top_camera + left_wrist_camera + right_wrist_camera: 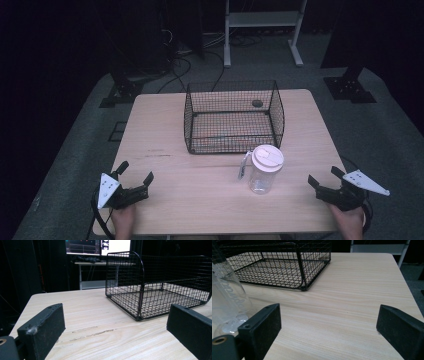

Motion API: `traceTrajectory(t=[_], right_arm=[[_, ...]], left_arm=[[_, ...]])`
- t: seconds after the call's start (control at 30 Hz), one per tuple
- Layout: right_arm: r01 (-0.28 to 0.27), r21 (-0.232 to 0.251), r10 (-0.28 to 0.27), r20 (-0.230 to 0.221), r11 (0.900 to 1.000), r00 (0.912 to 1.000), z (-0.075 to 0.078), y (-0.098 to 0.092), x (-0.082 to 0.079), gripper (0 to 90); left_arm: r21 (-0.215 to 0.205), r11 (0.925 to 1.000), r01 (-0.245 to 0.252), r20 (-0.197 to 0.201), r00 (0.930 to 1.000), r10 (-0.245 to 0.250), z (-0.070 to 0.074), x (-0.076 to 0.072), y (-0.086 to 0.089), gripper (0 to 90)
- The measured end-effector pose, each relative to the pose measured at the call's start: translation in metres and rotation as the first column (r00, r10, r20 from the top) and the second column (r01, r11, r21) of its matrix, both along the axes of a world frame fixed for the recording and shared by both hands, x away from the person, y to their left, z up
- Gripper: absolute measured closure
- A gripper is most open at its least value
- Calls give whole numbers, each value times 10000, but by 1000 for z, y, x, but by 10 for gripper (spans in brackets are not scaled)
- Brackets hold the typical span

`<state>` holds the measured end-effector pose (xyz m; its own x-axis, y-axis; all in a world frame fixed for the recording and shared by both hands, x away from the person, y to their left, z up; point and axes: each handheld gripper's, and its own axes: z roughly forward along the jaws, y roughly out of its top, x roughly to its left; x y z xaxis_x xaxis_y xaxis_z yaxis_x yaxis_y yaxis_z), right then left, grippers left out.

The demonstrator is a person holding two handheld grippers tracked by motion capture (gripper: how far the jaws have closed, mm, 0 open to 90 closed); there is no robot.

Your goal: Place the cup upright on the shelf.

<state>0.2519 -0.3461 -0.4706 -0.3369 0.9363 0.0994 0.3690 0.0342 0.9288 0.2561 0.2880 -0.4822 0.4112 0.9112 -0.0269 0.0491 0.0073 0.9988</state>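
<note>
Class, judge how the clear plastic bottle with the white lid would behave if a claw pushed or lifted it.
The bottle looks empty, so it is probably light. It stands tall on a narrow base, so a high push would likely tip it. Its smooth, clear wall may slip or flex in a grip.

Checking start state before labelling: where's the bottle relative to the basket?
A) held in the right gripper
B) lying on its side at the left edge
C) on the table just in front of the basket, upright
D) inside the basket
C: the bottle stands upright on the table, lid on, just outside the basket wall nearer the person; both grippers are open and apart from it.
</note>
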Motion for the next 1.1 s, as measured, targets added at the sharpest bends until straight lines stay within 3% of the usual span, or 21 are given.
traceTrajectory(t=[0.33,0.6,0.8,1.1], right_arm=[[-251,42,250,26,9997,9997,7,5,-1,49],[-865,78,866,-109,9962,9962,20,16,-7,26],[-1591,288,1590,27,9868,9873,37,35,-18,21],[-2400,114,2398,197,9707,9706,56,68,-24,21]], left_arm=[[-11,10000,13,-12,10000,-13,0,0,0,9],[-20,10000,42,26,10000,-42,0,-1,0,9],[-31,10000,29,20,10000,-29,0,-1,0,9],[-34,10000,21,29,10000,-21,0,-1,0,9]])
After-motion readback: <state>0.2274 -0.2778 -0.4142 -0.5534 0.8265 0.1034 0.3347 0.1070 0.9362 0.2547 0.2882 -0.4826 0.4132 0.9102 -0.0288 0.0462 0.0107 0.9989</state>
